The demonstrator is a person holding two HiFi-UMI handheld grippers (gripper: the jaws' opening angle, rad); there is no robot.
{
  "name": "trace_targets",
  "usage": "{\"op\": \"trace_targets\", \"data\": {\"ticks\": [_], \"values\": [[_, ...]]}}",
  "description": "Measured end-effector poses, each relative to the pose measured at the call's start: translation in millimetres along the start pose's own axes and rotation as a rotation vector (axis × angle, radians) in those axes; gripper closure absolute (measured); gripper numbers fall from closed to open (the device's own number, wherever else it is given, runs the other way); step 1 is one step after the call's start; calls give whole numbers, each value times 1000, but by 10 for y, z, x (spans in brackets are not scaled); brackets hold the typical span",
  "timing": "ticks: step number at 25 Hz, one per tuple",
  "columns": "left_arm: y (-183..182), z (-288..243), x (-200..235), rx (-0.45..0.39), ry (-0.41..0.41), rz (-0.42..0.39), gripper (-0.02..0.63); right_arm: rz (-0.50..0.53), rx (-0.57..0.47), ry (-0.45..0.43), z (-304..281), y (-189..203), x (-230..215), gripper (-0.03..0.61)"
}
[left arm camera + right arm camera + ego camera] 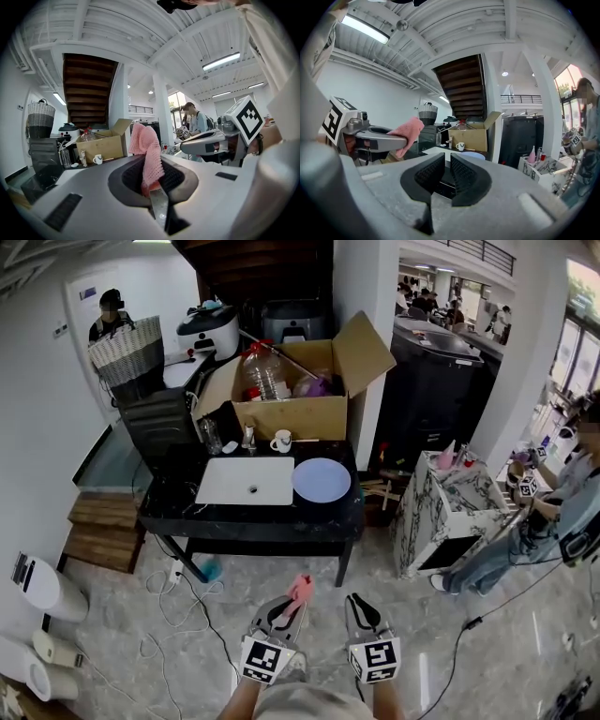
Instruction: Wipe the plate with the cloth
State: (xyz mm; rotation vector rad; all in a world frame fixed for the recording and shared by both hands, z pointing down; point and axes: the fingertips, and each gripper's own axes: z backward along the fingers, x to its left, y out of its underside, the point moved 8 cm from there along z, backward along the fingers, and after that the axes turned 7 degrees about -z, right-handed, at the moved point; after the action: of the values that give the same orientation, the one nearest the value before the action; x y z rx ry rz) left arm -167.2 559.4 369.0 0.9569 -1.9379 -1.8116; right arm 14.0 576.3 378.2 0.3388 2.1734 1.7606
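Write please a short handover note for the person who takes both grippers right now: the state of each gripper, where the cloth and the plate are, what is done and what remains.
Left gripper: shut on the pink cloth, which sticks up out of the jaws.
Right gripper: jaws close together, nothing between them.
Pale blue plate: flat on the black table, just right of the white sink basin, untouched.
Both grippers are over the floor, well short of the table.
Done: cloth is in hand.
Left: step up to the table, bring the cloth down on the plate and wipe it; the right gripper could probably steady the plate.
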Motion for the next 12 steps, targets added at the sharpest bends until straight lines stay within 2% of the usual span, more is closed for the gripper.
{"op": "trace_targets", "data": {"ticks": [12], "values": [[156, -525, 814, -10, 46, 19, 580, 16, 36, 33, -926, -174, -22, 543]]}}
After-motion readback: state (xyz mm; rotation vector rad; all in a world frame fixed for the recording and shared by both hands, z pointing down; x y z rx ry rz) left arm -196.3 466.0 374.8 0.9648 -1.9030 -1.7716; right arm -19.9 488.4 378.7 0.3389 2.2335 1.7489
